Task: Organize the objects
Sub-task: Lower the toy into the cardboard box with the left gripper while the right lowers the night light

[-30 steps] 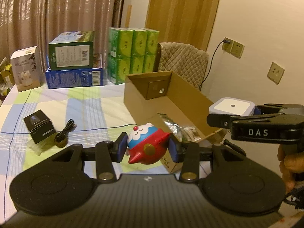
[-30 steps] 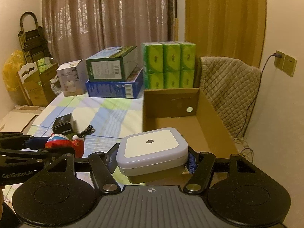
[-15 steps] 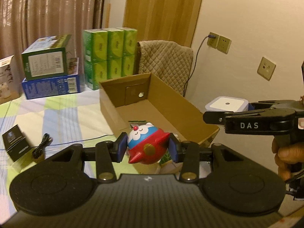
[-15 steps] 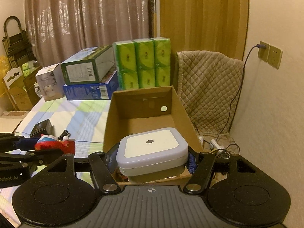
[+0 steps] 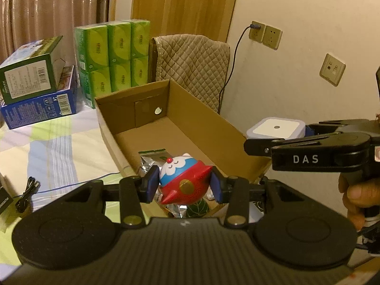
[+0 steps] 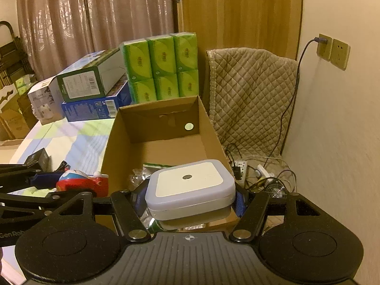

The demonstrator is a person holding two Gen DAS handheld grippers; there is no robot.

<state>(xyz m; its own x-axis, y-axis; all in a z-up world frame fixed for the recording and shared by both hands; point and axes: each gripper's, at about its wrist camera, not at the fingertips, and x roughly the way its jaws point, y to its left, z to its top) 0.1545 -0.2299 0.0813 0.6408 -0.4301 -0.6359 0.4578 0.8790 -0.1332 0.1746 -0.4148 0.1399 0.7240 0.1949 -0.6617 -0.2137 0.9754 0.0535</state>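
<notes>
My left gripper (image 5: pixel 184 185) is shut on a red, blue and white cartoon toy (image 5: pixel 184 181) and holds it above the near end of an open cardboard box (image 5: pixel 211 121). My right gripper (image 6: pixel 190 199) is shut on a white square device (image 6: pixel 190 185) with a lilac rim, held over the box's near right edge (image 6: pixel 215 133). Each gripper shows in the other's view: the right one with the device (image 5: pixel 276 128) at the right, the left one with the toy (image 6: pixel 80 182) at the left. Foil packets (image 5: pixel 152 160) lie in the box's near end.
The box stands on a checked bedspread (image 5: pixel 59 142). Behind it are green tissue packs (image 5: pixel 111 57), a green box on a blue box (image 5: pixel 35 90) and a quilted chair back (image 5: pixel 192 64). A black cable (image 5: pixel 27 197) and small black box (image 6: pixel 38 158) lie left. A power strip (image 6: pixel 239 166) lies on the floor.
Both grippers have moved right and forward toward the cardboard box, each still holding its object. The toy now hangs over the box's near end; the device is at its right edge.
</notes>
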